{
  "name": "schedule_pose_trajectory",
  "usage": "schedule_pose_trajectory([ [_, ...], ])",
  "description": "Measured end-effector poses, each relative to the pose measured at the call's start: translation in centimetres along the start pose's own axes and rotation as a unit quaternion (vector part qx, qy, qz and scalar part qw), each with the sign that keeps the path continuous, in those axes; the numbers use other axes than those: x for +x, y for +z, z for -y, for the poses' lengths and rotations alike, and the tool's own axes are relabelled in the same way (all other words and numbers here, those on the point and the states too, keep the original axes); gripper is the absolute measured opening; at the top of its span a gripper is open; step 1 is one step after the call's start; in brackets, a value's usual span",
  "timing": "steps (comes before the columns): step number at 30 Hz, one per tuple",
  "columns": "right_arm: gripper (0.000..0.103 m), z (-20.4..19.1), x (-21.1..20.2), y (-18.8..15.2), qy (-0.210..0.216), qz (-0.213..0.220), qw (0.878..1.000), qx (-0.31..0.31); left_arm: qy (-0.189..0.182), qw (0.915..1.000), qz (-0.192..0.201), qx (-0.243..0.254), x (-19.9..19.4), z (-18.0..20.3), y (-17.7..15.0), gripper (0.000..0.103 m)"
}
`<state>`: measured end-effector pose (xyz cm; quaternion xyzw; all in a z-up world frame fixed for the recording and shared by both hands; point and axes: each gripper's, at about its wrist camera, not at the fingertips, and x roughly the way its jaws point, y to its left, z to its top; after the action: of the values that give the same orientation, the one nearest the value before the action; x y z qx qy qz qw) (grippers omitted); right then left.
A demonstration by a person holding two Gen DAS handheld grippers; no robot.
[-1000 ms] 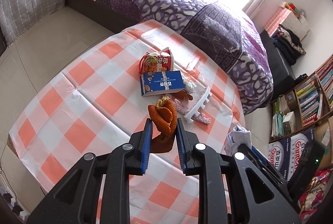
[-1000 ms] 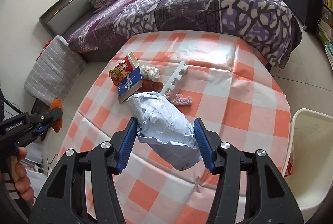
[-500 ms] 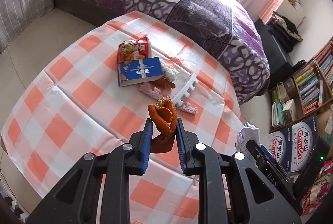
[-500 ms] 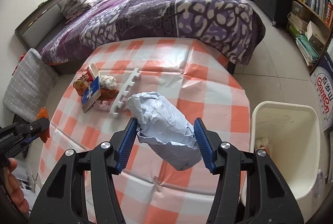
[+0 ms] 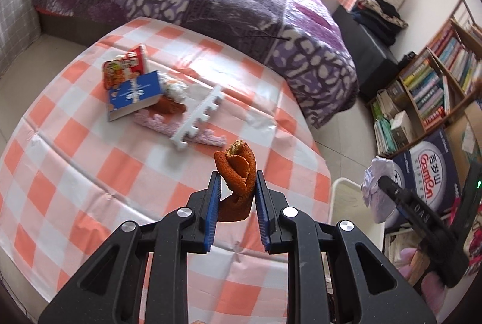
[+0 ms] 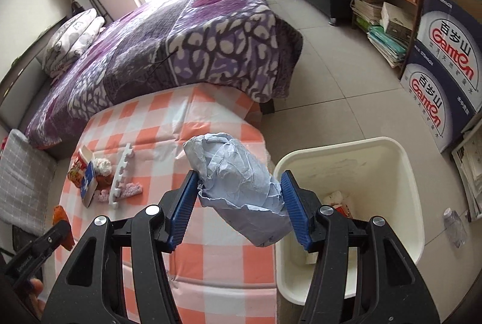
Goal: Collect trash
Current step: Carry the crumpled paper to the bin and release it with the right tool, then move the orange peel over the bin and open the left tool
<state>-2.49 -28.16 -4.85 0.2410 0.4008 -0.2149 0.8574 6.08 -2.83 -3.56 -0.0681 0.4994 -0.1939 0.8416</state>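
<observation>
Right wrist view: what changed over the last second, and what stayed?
Both tongs swung sideways from over the table toward the white bin, now below the right tongs. Unchanged: the right tongs clamp the crumpled blue paper, the left tongs the orange peel; the rest of the trash lies on the checked tablecloth.

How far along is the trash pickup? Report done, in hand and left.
Done: some scraps already lie in the white bin. In hand: the left tool grips an orange peel, the right tool a crumpled paper wad. Left: the boxes and foam strip on the table.
</observation>
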Motion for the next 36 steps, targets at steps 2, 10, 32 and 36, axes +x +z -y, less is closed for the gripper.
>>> schedule_pose_trajectory([
  [2,0.054,1.5,-0.3,0.5,-0.008,0.004,1.000,0.022,-0.004,0.9999,-0.003,0.014,0.4,1.2,-0.4,0.023],
  [10,0.055,8.1,-1.8,1.7,-0.057,0.015,0.993,0.101,-0.034,0.9972,-0.035,0.057,3.0,6.0,-2.5,0.023],
  [32,0.080,18.5,-4.9,2.4,-0.077,0.033,0.976,0.200,-0.116,0.9697,-0.123,0.176,8.3,20.0,-10.1,0.023],
  [36,0.080,18.8,-5.0,2.5,-0.069,0.034,0.975,0.208,-0.131,0.9644,-0.135,0.186,8.7,21.0,-11.0,0.024],
])
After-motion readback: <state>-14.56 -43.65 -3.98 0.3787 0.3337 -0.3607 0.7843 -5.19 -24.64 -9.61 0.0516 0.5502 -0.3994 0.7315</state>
